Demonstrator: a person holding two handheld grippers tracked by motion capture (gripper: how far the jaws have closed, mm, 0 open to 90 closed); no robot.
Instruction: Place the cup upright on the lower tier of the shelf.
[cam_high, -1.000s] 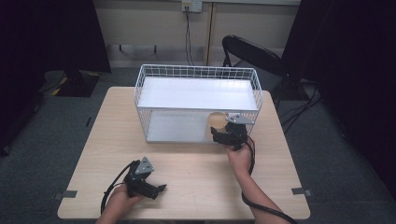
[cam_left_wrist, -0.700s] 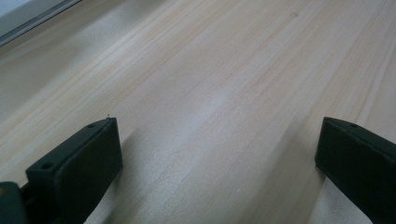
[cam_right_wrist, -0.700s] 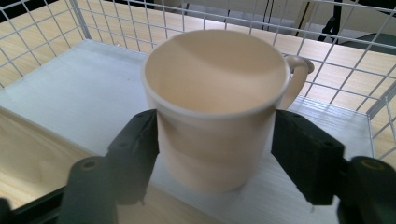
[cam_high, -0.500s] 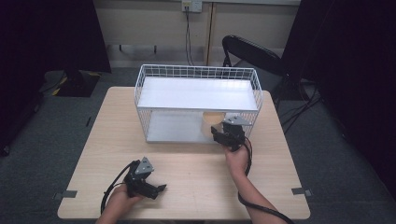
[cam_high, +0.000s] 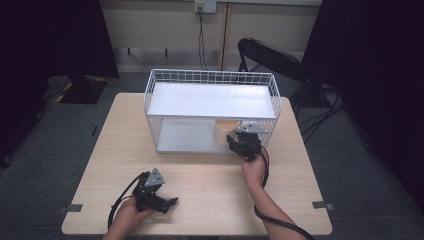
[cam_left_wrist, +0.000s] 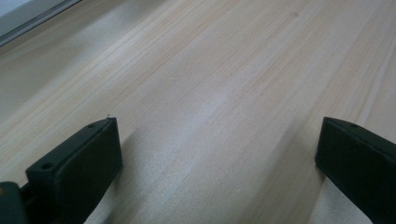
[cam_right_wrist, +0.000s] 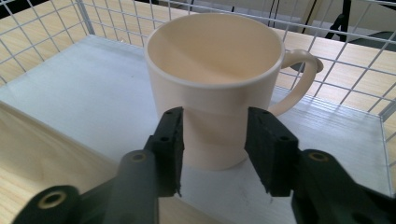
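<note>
A cream cup (cam_right_wrist: 215, 60) with a handle on its right stands upright on the white lower shelf (cam_right_wrist: 93, 98) of a wire rack (cam_high: 210, 75), at the rack's right front (cam_high: 223, 130). My right gripper (cam_right_wrist: 215, 116) reaches in level from the front. Its jaws have just been closing, and both pads now press the cup's narrow lower part. In the high view that right gripper (cam_high: 236, 140) sits at the rack's open front. My left gripper (cam_high: 171, 202) rests low over the wooden table (cam_high: 210, 185) near the front left, jaws wide apart (cam_left_wrist: 217, 135), nothing between them.
The rack has a white upper shelf (cam_high: 212, 100) over the cup and wire walls at its sides and back. A black chair (cam_high: 270, 55) stands behind the table's right end. Cables trail from both grippers toward the front edge.
In the high view both hands stay where they were. The right gripper stays at the cup in the rack's front opening.
</note>
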